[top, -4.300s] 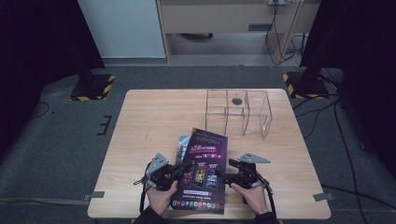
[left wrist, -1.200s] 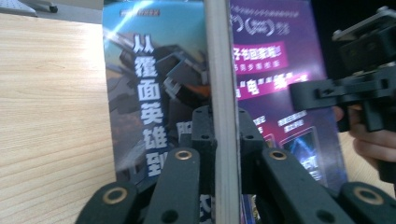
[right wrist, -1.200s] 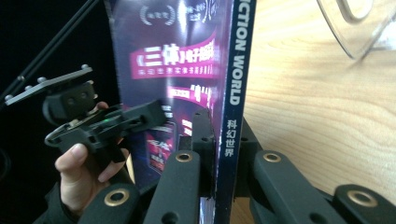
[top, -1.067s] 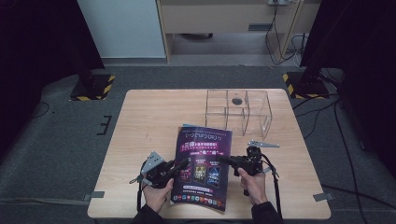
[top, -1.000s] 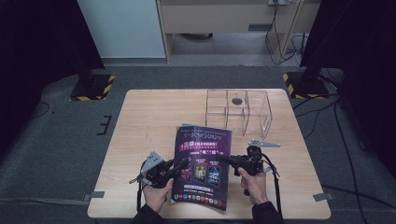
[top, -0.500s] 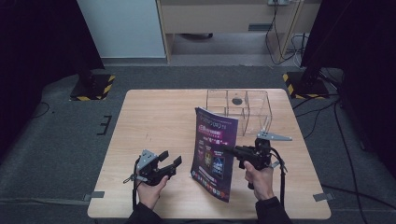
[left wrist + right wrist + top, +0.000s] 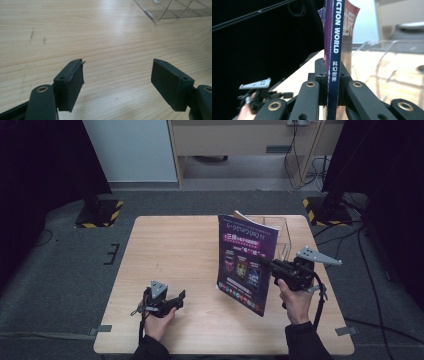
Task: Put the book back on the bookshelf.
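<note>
The left gripper point(image 7: 176, 299) lay low in the left hand point(image 7: 159, 316), its jaws spread wide. The right gripper point(image 7: 272, 266) was raised in the right hand point(image 7: 294, 295), jaws clamped together.

Table point(image 7: 180, 250) pale matt wood; magazine point(image 7: 247, 262) glossy paper; rack point(image 7: 175, 10) clear plastic; tongs' pads point(image 7: 75, 82) matt black

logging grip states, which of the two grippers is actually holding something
The right gripper: its jaws clamp the magazine by its spine, upright. The left gripper is open above the table.
</note>
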`<state>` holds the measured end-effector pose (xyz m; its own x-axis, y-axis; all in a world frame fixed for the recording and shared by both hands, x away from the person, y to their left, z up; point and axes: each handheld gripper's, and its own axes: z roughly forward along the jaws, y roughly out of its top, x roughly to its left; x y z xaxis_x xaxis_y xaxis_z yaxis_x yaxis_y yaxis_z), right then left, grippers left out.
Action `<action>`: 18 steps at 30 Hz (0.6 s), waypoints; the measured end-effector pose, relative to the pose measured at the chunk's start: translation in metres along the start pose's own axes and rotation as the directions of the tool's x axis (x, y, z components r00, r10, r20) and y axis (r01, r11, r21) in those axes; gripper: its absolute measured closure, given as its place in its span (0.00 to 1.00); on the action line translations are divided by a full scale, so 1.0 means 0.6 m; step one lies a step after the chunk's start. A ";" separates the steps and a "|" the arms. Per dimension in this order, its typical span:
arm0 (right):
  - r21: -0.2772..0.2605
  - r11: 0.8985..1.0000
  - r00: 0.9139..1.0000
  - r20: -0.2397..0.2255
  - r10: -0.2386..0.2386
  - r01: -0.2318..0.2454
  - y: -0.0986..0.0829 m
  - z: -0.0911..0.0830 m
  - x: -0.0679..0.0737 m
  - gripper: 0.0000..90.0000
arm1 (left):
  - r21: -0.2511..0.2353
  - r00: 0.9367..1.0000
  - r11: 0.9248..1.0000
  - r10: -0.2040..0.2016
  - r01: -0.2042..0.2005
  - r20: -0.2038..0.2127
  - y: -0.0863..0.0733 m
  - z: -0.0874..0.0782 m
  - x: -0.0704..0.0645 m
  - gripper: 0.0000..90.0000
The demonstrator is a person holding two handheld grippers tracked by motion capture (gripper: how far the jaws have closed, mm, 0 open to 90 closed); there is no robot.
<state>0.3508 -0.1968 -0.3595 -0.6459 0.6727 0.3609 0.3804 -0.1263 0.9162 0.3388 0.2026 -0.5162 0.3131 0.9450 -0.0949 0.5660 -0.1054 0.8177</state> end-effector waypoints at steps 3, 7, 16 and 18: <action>-0.023 1.000 0.999 0.035 -0.019 0.020 0.013 -0.012 -0.003 0.94 | 0.014 1.000 1.000 0.001 -0.001 -0.017 -0.003 0.004 0.002 0.27; -0.055 0.998 0.997 0.075 -0.029 0.033 0.028 -0.026 -0.010 0.94 | 0.035 0.999 0.999 0.018 -0.017 -0.040 -0.006 0.009 0.004 0.27; -0.108 0.990 0.979 0.194 -0.069 0.091 0.049 -0.050 -0.021 0.94 | 0.101 0.996 0.994 0.042 -0.034 -0.082 -0.014 0.024 0.006 0.25; -0.120 0.987 0.972 0.222 -0.075 0.103 0.054 -0.055 -0.024 0.94 | 0.114 0.995 0.993 0.047 -0.037 -0.084 -0.015 0.026 0.007 0.25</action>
<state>0.3507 -0.2347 -0.3296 -0.5095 0.8253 0.2437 0.2298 -0.1424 0.9628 0.3470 0.2029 -0.5328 0.2740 0.9617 -0.0080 0.6372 -0.1753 0.7505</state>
